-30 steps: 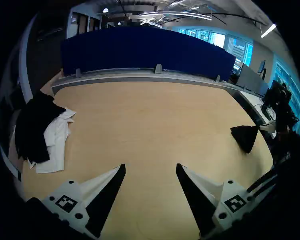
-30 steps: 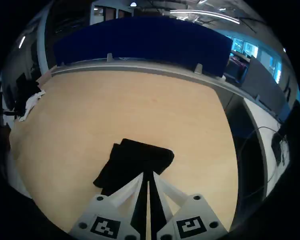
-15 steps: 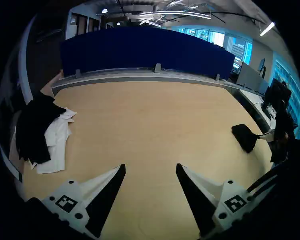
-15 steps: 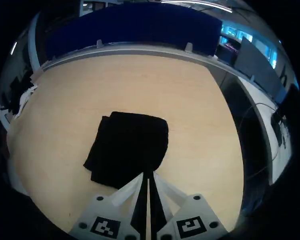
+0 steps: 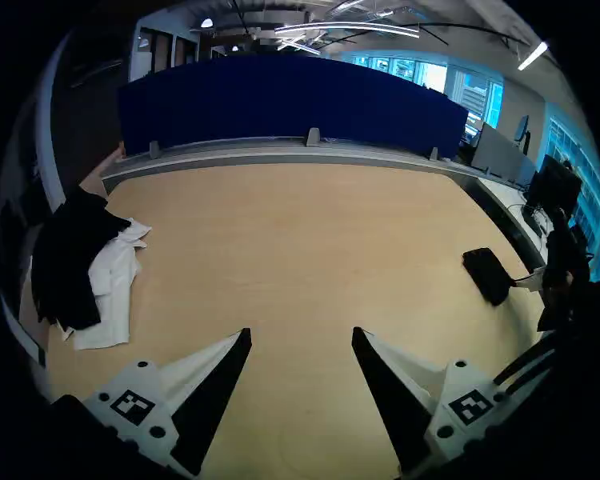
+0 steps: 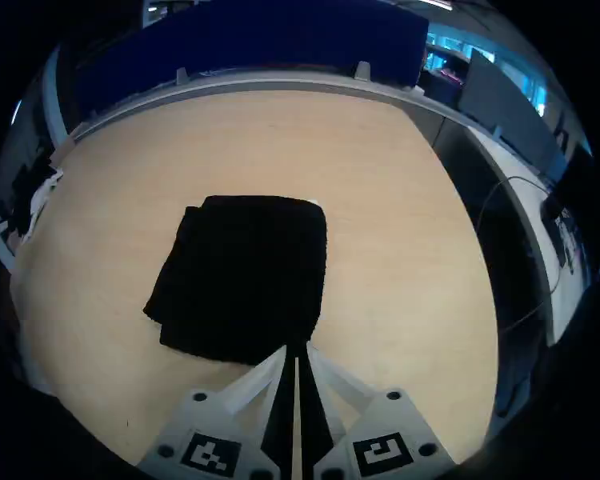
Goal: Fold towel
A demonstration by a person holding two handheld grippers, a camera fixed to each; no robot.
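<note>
Right gripper view: right gripper [image 6: 298,352] fingers are closed together, pinching the near edge of the black towel [image 6: 240,276]. The towel hung bunched a second ago and now lies flat at centre frame on the desk [image 6: 396,240]. Left gripper [image 5: 300,336] fingers are spread wide and empty over bare wood. Judgement: the folded towel is set down and only release remains.

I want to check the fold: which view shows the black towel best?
The right gripper view: the black towel lies flat and large in its middle. The left gripper view shows the same black towel small, far off at the right.
</note>
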